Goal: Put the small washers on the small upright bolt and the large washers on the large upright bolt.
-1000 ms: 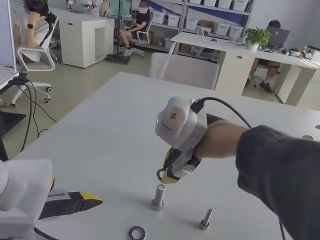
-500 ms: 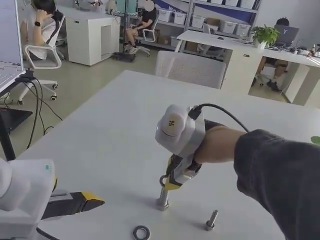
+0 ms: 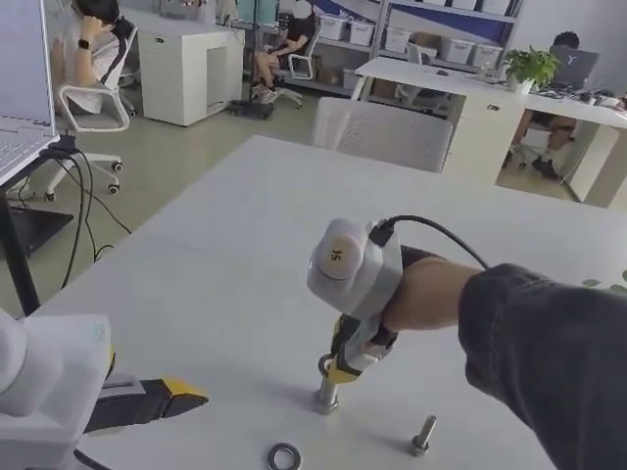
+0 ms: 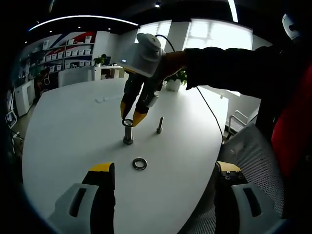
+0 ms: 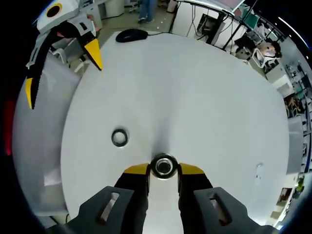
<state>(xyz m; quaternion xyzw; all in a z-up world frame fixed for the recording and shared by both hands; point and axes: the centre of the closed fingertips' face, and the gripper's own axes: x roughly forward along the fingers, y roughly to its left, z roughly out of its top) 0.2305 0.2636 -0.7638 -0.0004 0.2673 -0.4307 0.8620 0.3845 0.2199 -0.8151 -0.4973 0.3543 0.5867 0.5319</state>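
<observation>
The right gripper (image 5: 164, 169) jaws clamp a washer (image 5: 164, 165) at the top of the large bolt (image 3: 326, 394); the small bolt (image 3: 423, 435) stands nearby on the table (image 3: 225, 255). The left gripper (image 4: 165, 168) jaws are spread wide, holding nothing; a second washer (image 3: 284, 456) lies flat beside the large bolt.

A white worktable (image 3: 225, 245) is occupying the foreground, with a grey mesh chair (image 3: 377, 132) standing at its far edge. Beyond, people are sitting at white desks (image 3: 431, 76). Shelving (image 3: 421, 29) is carrying storage bins. A white cabinet (image 3: 186, 69) is standing on the pale floor (image 3: 167, 166). Windows (image 4: 214, 31) are admitting daylight.
</observation>
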